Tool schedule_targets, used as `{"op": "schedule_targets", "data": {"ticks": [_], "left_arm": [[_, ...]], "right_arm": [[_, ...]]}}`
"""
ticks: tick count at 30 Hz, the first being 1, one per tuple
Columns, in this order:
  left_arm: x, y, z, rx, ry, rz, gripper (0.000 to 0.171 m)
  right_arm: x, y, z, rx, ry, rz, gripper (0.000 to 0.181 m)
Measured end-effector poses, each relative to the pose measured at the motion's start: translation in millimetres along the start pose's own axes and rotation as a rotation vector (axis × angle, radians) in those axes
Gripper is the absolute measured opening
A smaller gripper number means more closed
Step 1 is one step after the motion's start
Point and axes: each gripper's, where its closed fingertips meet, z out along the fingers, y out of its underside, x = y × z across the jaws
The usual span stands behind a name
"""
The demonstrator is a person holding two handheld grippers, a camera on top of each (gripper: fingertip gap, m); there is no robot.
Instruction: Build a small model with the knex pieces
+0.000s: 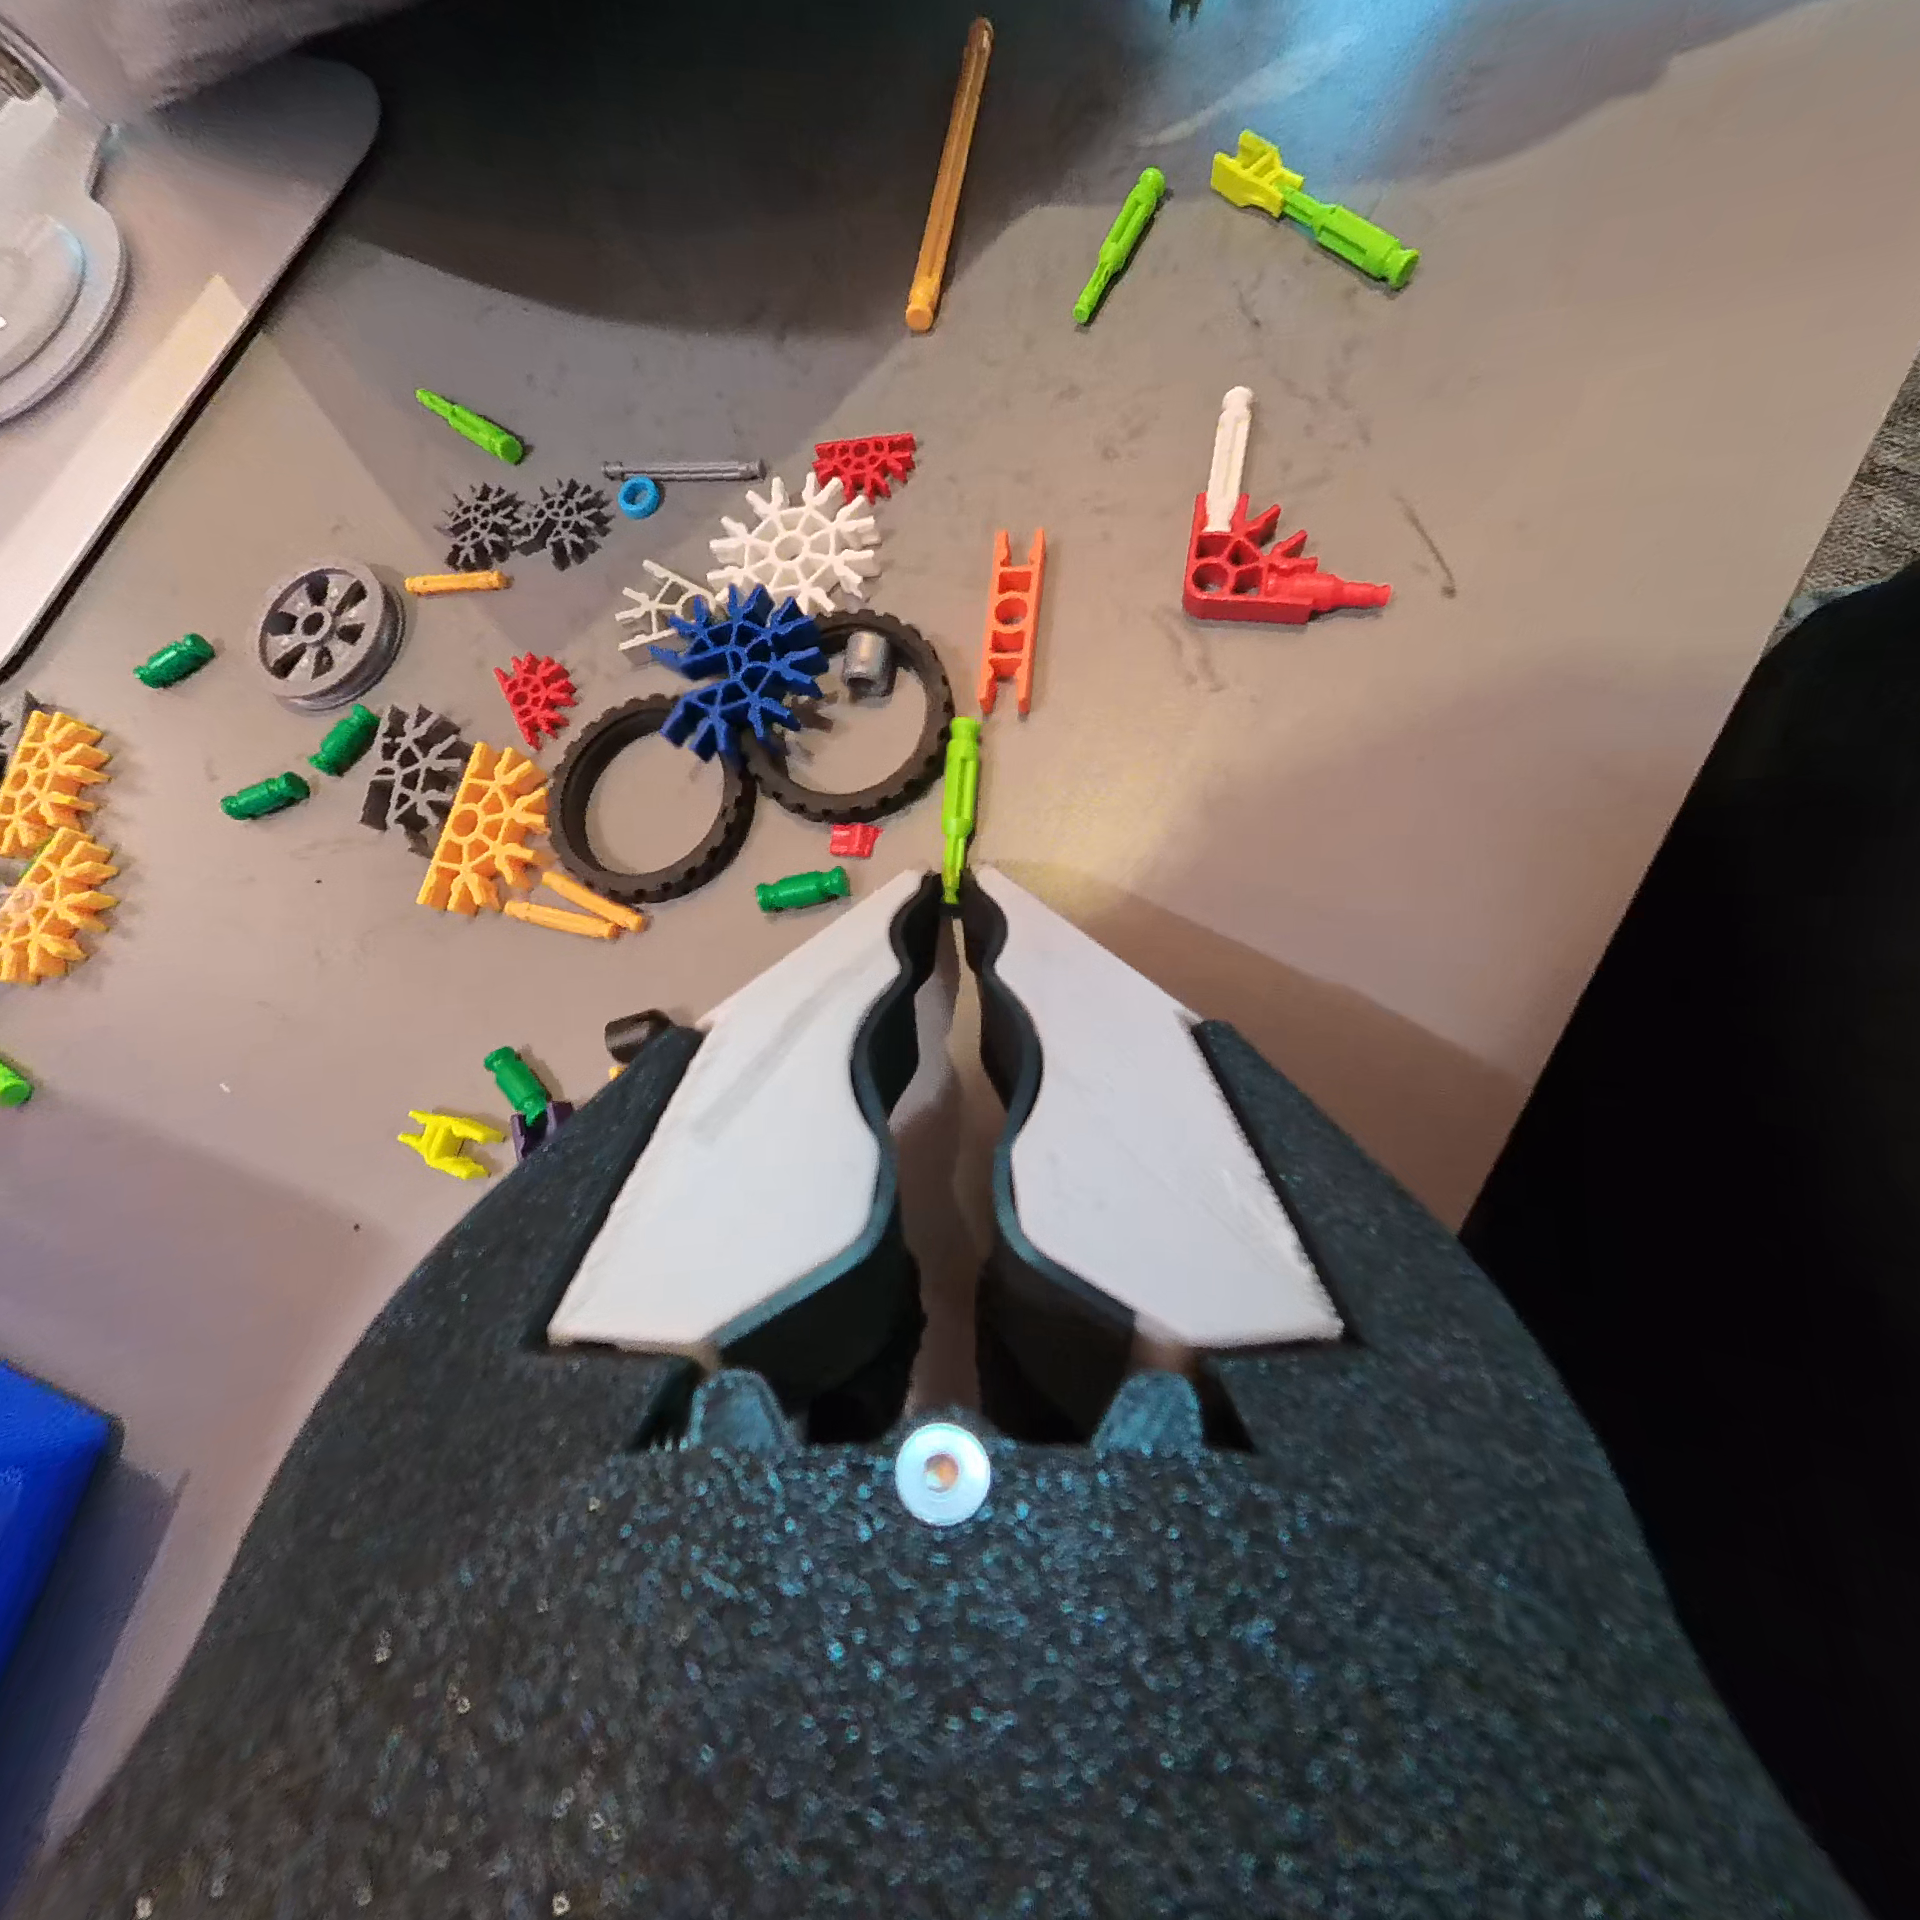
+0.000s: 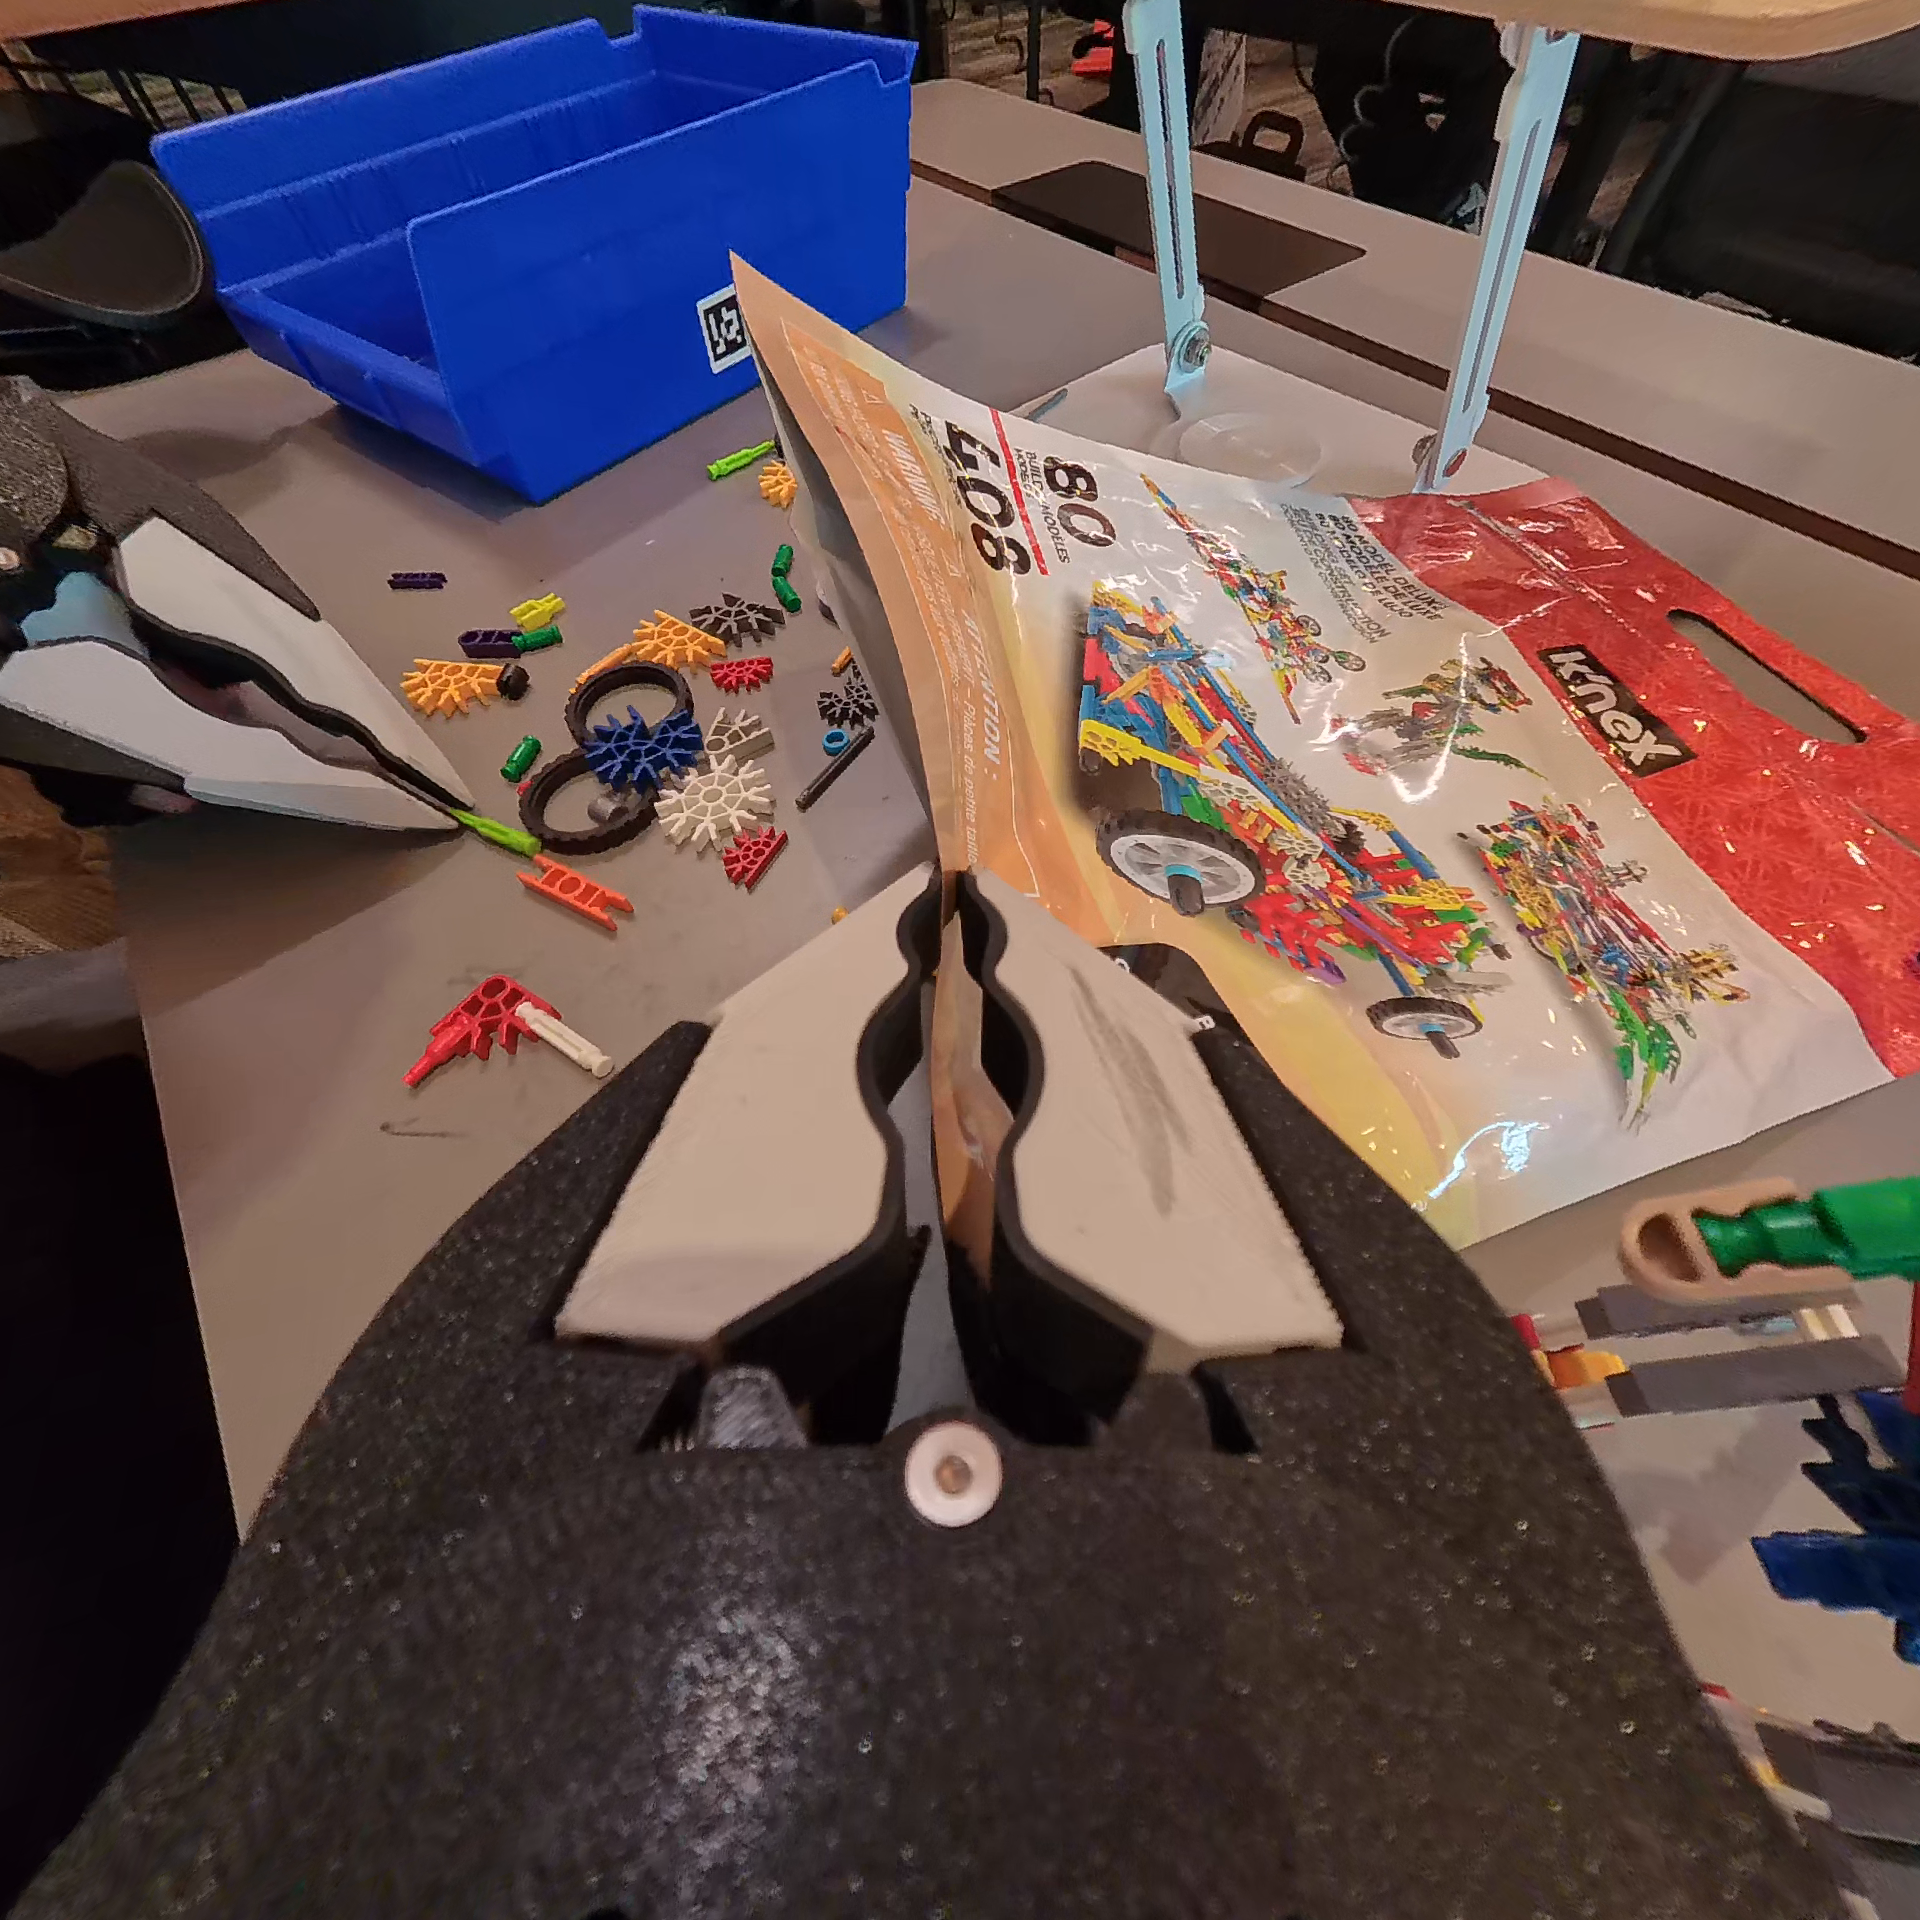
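My left gripper [image 1: 951, 902] is shut on the near end of a short lime-green rod [image 1: 959, 795]; the rod sticks forward from its tips over the grey table [image 1: 1351, 810]. The right wrist view shows the same grip, with the left gripper [image 2: 457, 816] pinching the lime-green rod [image 2: 504, 834] low by the table. Just beyond the rod lie two black tyres [image 1: 831, 727], a blue snowflake connector [image 1: 743, 670] and an orange connector [image 1: 1013, 623]. My right gripper [image 2: 951, 888] is shut on the edge of a printed plastic toy bag [image 2: 1351, 779] and holds that edge lifted.
Several loose construction pieces lie on the table: white snowflake connector [image 1: 795, 540], red corner connector with a white rod [image 1: 1247, 561], grey wheel [image 1: 324, 634], a long tan rod [image 1: 948, 177]. A blue bin [image 2: 540, 239] stands at the back left. A built assembly [image 2: 1787, 1340] sits at right. The gap from one gripper's tips to the other's is roughly 20 cm. Measured from the fingertips, the orange connector [image 1: 1013, 623] is 5 cm or so from the left gripper and 15 cm from the right. Seen from the right wrist view [image 2: 555, 880] as well.
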Motion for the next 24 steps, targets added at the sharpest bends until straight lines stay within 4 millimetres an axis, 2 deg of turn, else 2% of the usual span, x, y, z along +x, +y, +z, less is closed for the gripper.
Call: {"op": "schedule_targets", "data": {"ticks": [5, 10, 16, 24], "left_arm": [[-7, 0, -12, 0.041, -0.014, -0.058, 0.002], [-30, 5, -30, 0.064, -0.071, -0.114, 0.002], [-53, 14, -41, 0.053, -0.135, -0.141, 0.002], [-78, 27, -35, 0.029, -0.207, -0.22, 0.002]], "right_arm": [[-1, 3, 0, -0.005, -0.004, -0.003, 0.0], [-2, 5, 1, -0.013, -0.006, -0.012, 0.001], [-6, 8, 2, -0.027, -0.006, -0.04, 0.0], [-27, 6, 0, -0.027, -0.025, -0.128, 0.0]]}}
